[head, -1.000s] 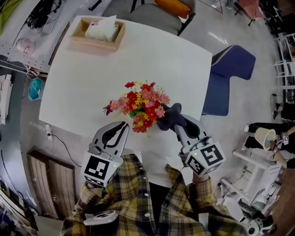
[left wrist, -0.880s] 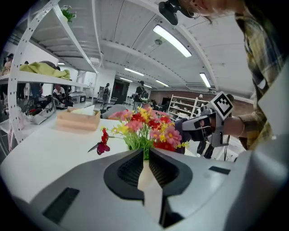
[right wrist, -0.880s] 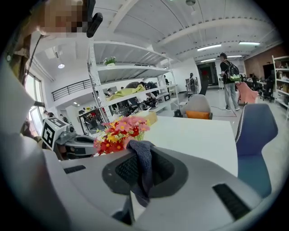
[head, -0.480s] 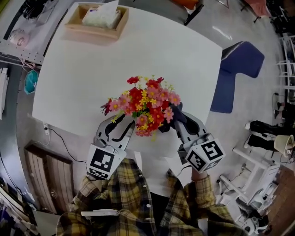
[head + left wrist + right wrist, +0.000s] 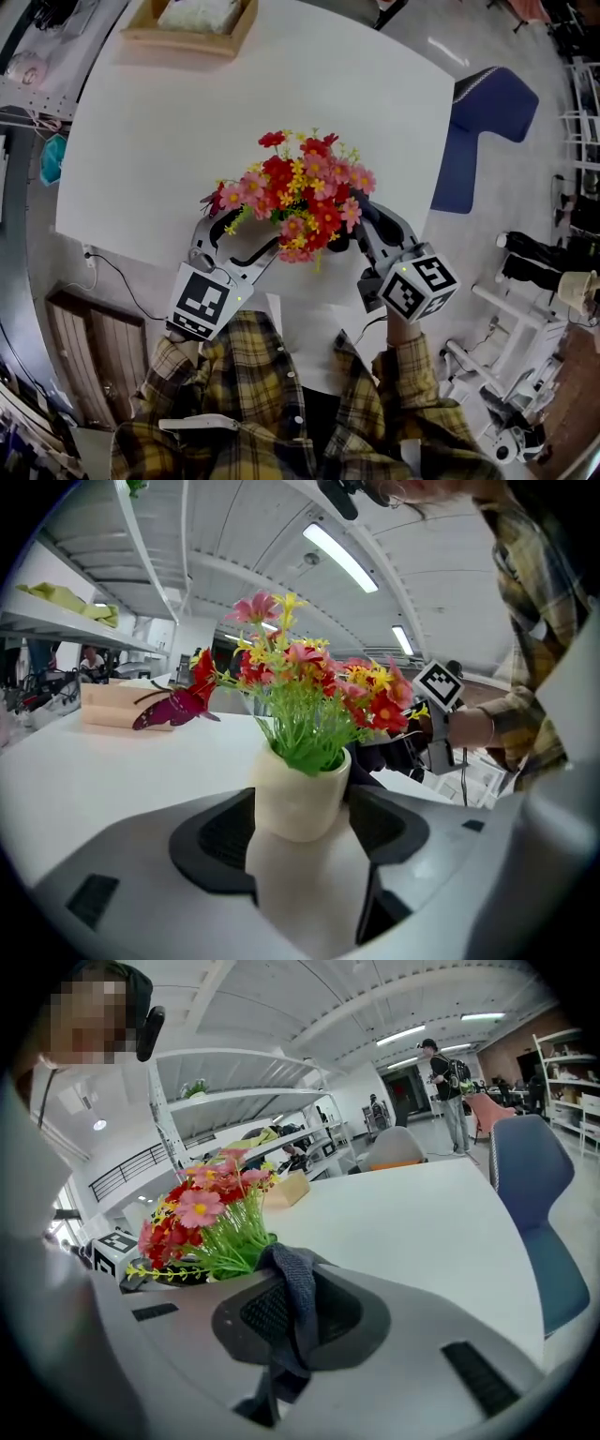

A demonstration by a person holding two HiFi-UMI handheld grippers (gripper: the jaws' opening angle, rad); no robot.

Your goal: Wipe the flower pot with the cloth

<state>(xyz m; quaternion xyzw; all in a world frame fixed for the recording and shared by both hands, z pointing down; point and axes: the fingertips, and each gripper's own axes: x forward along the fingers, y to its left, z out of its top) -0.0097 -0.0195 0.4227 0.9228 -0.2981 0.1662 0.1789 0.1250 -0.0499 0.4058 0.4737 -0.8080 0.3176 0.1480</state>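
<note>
A cream flower pot [image 5: 298, 799] with red, pink and yellow flowers [image 5: 300, 192] stands near the front edge of the white table [image 5: 169, 122]. In the head view the blooms hide the pot. My left gripper [image 5: 300, 829] reaches in from the left. Its jaws are opening, with the pot between them and not clamped. My right gripper [image 5: 286, 1321] is just right of the flowers and is shut on a dark grey cloth [image 5: 295, 1288]. The cloth hangs over the jaws, next to the stems. The right gripper [image 5: 361, 225] shows at the bouquet's right in the head view.
A wooden tissue box [image 5: 192, 19] sits at the table's far edge. A blue chair [image 5: 478, 141] stands off the right side. My plaid sleeves [image 5: 244, 384] are against the near table edge. People stand far off in the room [image 5: 442, 1082].
Both grippers have sunk lower beside the flowers. The left jaws, shut a second ago, have spread to either side of the pot. The right gripper keeps its hold on the cloth.
</note>
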